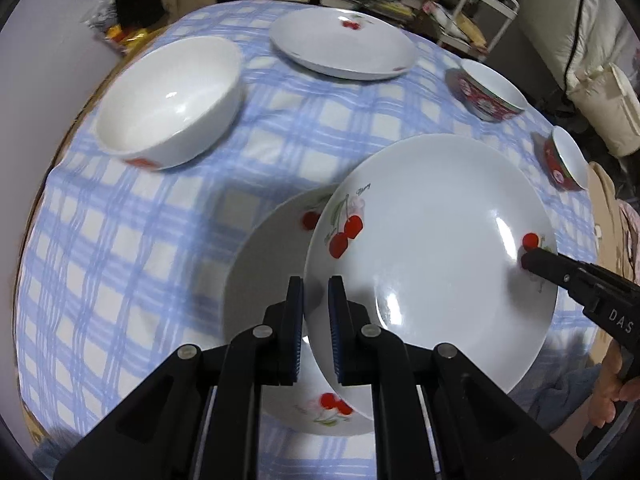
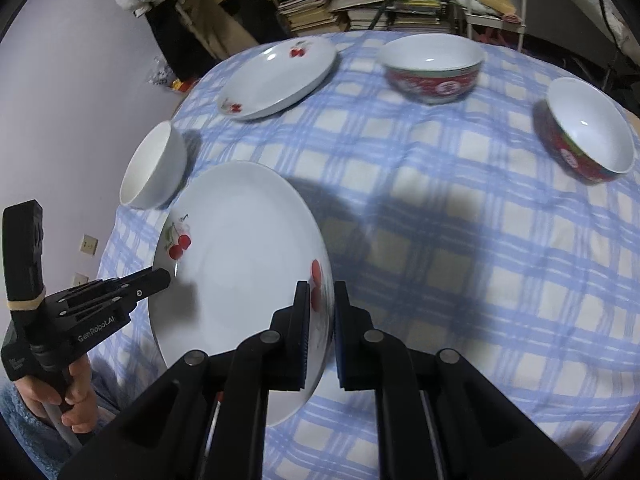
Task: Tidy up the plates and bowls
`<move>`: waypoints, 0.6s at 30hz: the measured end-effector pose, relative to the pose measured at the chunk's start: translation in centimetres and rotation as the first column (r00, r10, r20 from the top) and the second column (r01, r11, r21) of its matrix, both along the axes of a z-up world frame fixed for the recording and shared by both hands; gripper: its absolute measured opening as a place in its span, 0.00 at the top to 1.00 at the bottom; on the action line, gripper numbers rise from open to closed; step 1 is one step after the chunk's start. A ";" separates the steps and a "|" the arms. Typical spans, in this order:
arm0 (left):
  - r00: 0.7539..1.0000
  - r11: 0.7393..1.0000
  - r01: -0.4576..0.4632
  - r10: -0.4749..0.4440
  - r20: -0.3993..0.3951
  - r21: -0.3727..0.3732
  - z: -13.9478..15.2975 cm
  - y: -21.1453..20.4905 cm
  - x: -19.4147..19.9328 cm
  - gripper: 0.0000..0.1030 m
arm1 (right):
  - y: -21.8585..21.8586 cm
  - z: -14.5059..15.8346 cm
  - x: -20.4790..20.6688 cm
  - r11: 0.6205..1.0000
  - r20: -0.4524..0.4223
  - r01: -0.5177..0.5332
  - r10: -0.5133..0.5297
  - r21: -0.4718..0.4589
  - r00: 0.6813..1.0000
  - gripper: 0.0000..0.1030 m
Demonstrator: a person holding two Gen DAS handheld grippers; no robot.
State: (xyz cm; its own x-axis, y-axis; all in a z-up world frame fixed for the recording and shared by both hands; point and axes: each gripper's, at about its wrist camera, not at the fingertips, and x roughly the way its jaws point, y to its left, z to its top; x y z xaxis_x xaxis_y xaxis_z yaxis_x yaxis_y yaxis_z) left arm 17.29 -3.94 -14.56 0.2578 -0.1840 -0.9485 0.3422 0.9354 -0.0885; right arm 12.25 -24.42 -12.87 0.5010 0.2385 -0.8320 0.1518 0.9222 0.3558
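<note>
Left wrist view: left gripper (image 1: 316, 284) pinches the raised cherry plate's (image 1: 432, 240) near rim, above a second plate (image 1: 264, 280) on the checked tablecloth (image 1: 132, 240).

Right wrist view: right gripper (image 2: 322, 288) pinches the opposite rim.

- My left hand-held gripper (image 1: 315, 304) points steeply down, its two pads closed onto the near rim of the cherry plate (image 1: 432, 240), one pad on each face.
- My right hand-held gripper (image 2: 322, 312) tilts down less steeply and clamps the opposite rim the same way.
- In the left view, its dark tip (image 1: 536, 261) comes in from the right edge, onto the rim.
- My left hand (image 2: 76, 400) wraps the handle low, fingers curled around the grip.
- My right hand (image 1: 612, 392) shows only partly at the frame edge.
</note>
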 end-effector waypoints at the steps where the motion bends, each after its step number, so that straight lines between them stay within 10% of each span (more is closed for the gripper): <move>1: 1.000 1.000 0.000 0.000 0.015 0.012 0.0 0.2 -0.2 0.88 | 0.6 -0.1 0.0 1.000 -0.002 -0.008 0.008 -0.010 1.000 0.88; 18: 0.998 0.994 -0.057 0.055 0.018 0.093 -1.0 3.0 -0.9 0.88 | 4.2 -3.8 -0.1 0.999 0.010 -0.049 0.049 0.001 0.999 0.88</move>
